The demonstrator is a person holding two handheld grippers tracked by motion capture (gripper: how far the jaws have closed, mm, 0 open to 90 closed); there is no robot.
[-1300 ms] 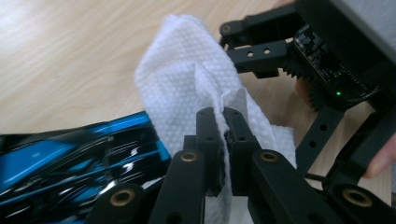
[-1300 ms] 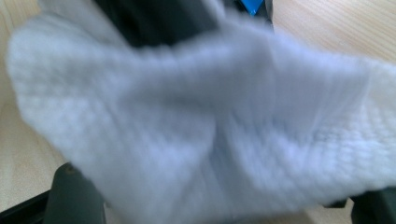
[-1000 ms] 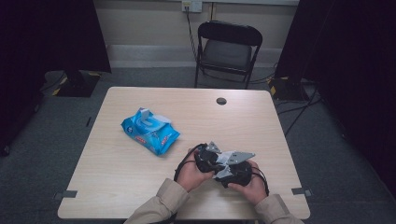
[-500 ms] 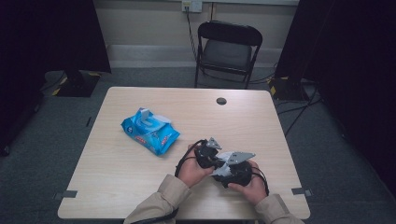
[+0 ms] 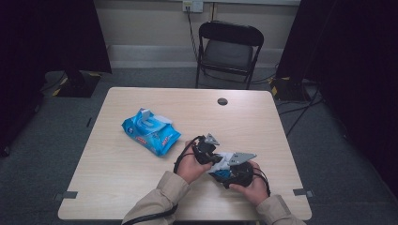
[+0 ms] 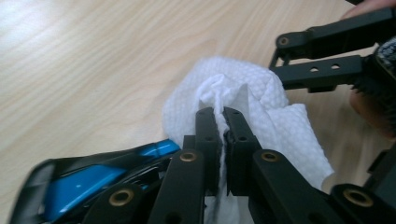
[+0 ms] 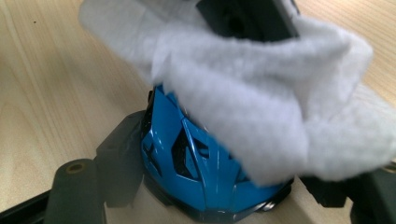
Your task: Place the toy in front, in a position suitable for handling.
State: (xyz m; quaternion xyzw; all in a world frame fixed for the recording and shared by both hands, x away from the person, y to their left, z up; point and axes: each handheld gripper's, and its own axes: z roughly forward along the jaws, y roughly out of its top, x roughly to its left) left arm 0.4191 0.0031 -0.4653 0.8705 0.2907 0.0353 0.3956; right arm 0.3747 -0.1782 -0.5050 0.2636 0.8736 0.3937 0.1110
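Left gripper view: the left gripper [image 6: 222, 114] pinches a wipe [image 6: 275, 126] against the blue toy [image 7: 196, 158], which the right gripper [image 7: 205, 205] clamps near the bench's [image 5: 141, 187] front edge. Wiping looks underway; the pack [image 5: 151, 131] sits open.

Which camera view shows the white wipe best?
The left gripper view: the white wipe is sharp, pinched between that gripper's jaws. The right gripper view shows it blurred over a blue object; the high view shows a small patch.

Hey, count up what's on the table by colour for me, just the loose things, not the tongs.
Blue: 2, the wipes pack and the shiny blue object
White: 1, the wipe
Black: 1, the small round disc
Total: 4
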